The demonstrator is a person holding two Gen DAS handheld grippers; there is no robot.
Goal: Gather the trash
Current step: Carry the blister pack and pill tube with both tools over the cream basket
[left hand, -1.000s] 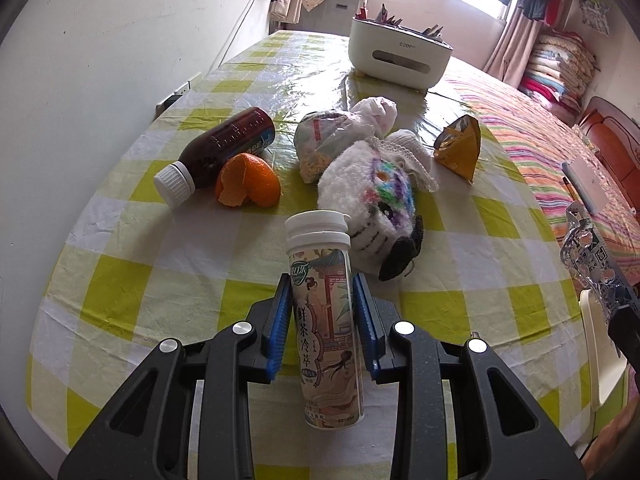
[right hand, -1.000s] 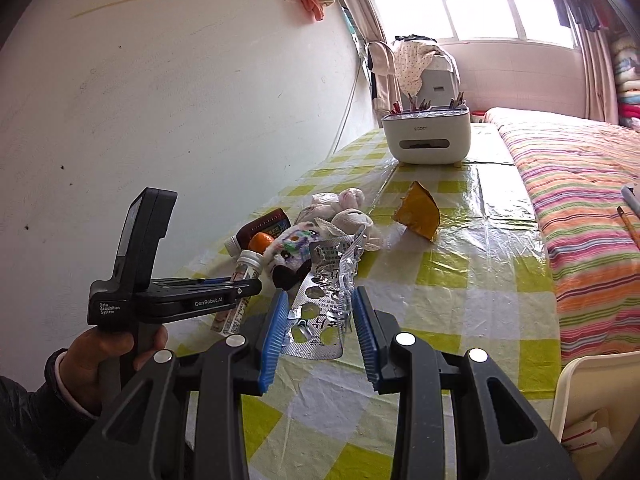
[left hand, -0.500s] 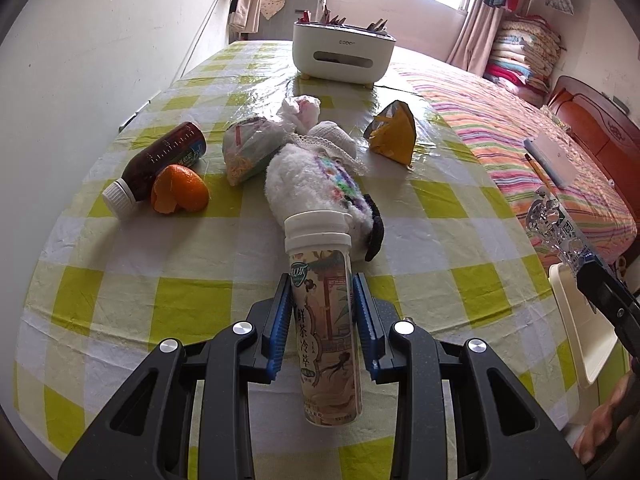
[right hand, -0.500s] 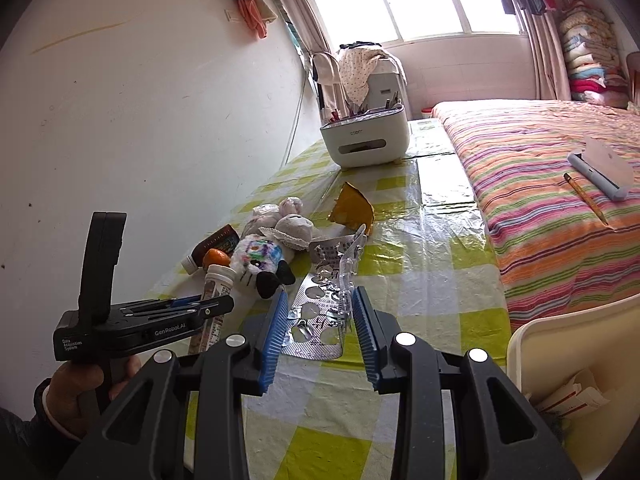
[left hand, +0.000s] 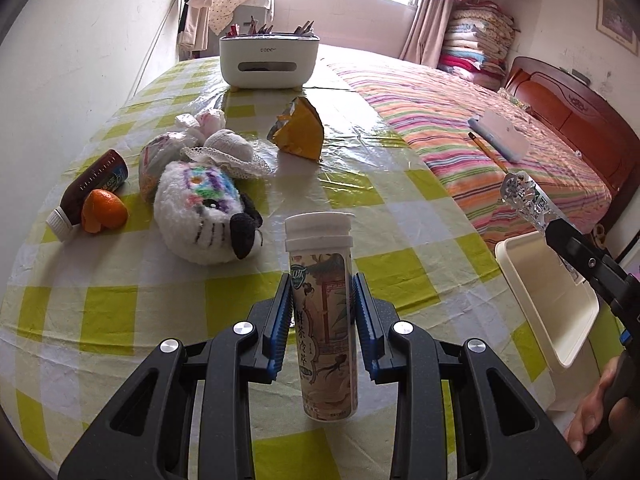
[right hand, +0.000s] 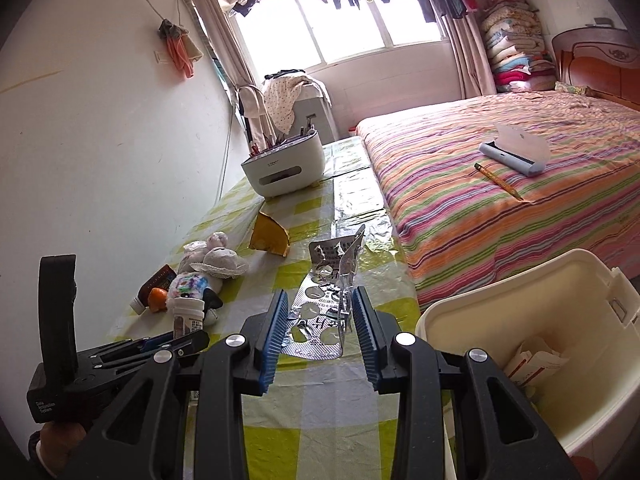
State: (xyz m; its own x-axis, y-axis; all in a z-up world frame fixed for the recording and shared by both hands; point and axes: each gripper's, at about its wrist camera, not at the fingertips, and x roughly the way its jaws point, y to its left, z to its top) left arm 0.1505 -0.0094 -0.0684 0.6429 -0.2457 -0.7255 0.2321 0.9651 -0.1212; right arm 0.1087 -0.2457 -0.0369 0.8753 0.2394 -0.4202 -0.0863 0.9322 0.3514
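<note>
The left hand-held gripper (left hand: pixel 322 312) pinches an upright white-capped drink bottle (left hand: pixel 323 312) between its blue pads, above the checked desk (left hand: pixel 120 308). The right hand-held gripper (right hand: pixel 320 320) clamps a crumpled foil blister pack (right hand: pixel 326 300), with the cream bin (right hand: pixel 500 312) just to its right. Ahead of the left hand-held gripper lie a plush toy (left hand: pixel 200 212), orange peel (left hand: pixel 102 212) and a brown bottle (left hand: pixel 90 190).

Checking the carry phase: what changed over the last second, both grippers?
Both grippers swung toward the cream bin: it was a sliver at the frame edge, now it fills the right wrist view's lower right. No grab or release. The left gripper stays shut on the tea tube, the right gripper on the blister pack. Toy, brown bottle, orange peel and yellow wrapper lie as before.
</note>
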